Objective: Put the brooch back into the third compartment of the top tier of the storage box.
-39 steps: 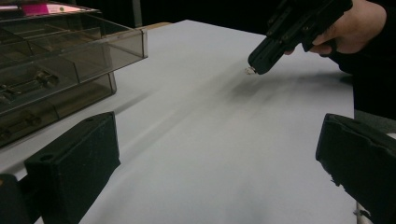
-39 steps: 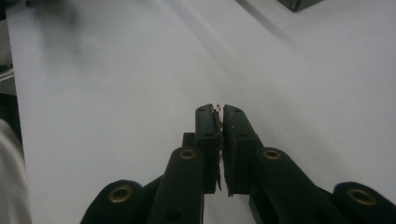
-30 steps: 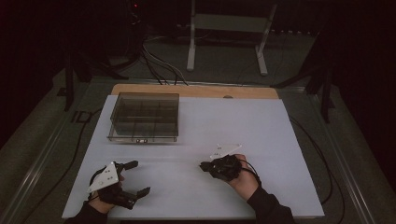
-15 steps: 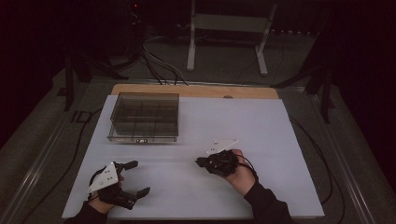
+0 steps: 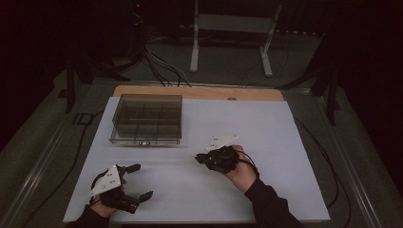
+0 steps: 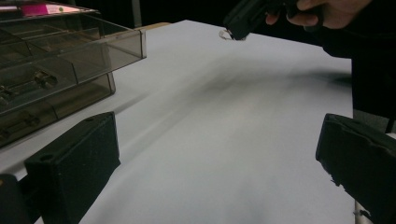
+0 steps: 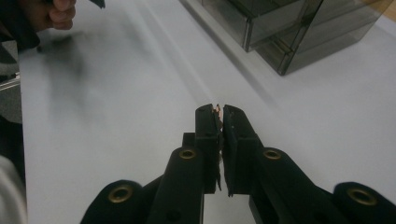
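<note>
The worktop (image 5: 285, 142) was plain white, with a tan wooden strip at its far edge. The compartment box (image 5: 147, 118) was smoky grey and see-through, with a pink label (image 6: 39, 8) on top. Each hand-held gripper was black: left (image 5: 135, 181), right (image 5: 198, 158). A coppery small piece (image 7: 217, 110) showed between the right one's tips.

Dark lab: white table (image 5: 285, 142), floor cables (image 5: 161, 66), metal stand (image 5: 233, 28).
</note>
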### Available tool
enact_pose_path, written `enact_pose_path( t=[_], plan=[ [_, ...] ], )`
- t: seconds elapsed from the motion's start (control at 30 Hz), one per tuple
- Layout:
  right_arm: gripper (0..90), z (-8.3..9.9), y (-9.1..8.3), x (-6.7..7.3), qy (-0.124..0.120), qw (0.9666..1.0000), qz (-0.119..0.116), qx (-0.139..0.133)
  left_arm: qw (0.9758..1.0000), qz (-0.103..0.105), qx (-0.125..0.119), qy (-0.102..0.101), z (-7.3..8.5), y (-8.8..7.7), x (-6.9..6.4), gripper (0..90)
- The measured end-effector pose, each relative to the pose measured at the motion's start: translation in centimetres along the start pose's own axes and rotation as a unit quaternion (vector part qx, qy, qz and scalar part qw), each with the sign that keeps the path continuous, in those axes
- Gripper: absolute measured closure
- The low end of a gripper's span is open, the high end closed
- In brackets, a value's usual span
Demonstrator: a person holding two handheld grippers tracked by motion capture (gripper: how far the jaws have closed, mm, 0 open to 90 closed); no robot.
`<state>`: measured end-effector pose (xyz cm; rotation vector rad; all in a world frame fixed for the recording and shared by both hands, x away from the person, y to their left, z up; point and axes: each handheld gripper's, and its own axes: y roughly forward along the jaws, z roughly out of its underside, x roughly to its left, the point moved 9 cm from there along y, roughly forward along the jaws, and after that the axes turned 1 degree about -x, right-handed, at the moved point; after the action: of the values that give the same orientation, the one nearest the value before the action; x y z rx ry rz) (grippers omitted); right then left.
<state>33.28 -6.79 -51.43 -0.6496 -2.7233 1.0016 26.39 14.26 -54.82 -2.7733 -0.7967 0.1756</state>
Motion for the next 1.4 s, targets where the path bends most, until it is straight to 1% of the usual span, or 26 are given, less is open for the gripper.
enact_pose_path(
  t=[0.13,0.33,0.43,0.5,0.57,0.8,0.87,1.17,1.37,1.4],
  plan=[
    [85.3,-0.6,0.2,-0.1,-0.001,1.0000,-0.001,-0.003,1.0000,-0.001,0.000,0.000,0.0,0.0,0.0,0.6],
    [85.3,-1.4,0.3,-0.3,-0.010,0.9999,-0.002,-0.003,1.0000,0.000,-0.002,-0.001,-0.1,-0.1,0.0,0.6],
    [85.3,-1.9,0.3,-0.3,-0.010,0.9999,-0.002,-0.004,1.0000,0.000,-0.003,-0.002,-0.1,-0.1,0.0,0.6],
    [85.3,-2.2,0.4,-0.4,-0.008,0.9999,-0.002,-0.007,1.0000,-0.001,-0.002,0.000,-0.1,-0.1,0.0,0.6],
    [85.3,-2.5,0.4,-0.5,-0.011,0.9999,-0.003,-0.009,1.0000,-0.001,-0.001,0.002,-0.1,-0.1,0.0,0.6],
    [85.3,-3.8,0.5,-0.8,-0.012,0.9998,-0.003,-0.015,1.0000,-0.001,-0.001,-0.001,-0.1,-0.1,0.0,0.6],
    [85.3,-4.1,0.6,-0.9,-0.009,0.9998,-0.008,-0.017,1.0000,-0.002,-0.003,-0.002,-0.1,-0.1,0.1,0.6],
    [85.3,-5.3,1.0,-1.4,-0.015,0.9997,-0.006,-0.016,1.0000,-0.001,-0.005,-0.004,-0.1,-0.2,0.1,0.6],
    [85.2,-6.1,1.4,-1.5,-0.019,0.9997,-0.007,-0.016,1.0000,-0.001,-0.006,-0.004,-0.2,-0.2,0.1,0.6],
    [85.3,-6.3,1.5,-1.5,-0.016,0.9997,-0.008,-0.017,1.0000,-0.002,-0.005,-0.004,-0.1,-0.2,0.1,0.6]
  ],
)
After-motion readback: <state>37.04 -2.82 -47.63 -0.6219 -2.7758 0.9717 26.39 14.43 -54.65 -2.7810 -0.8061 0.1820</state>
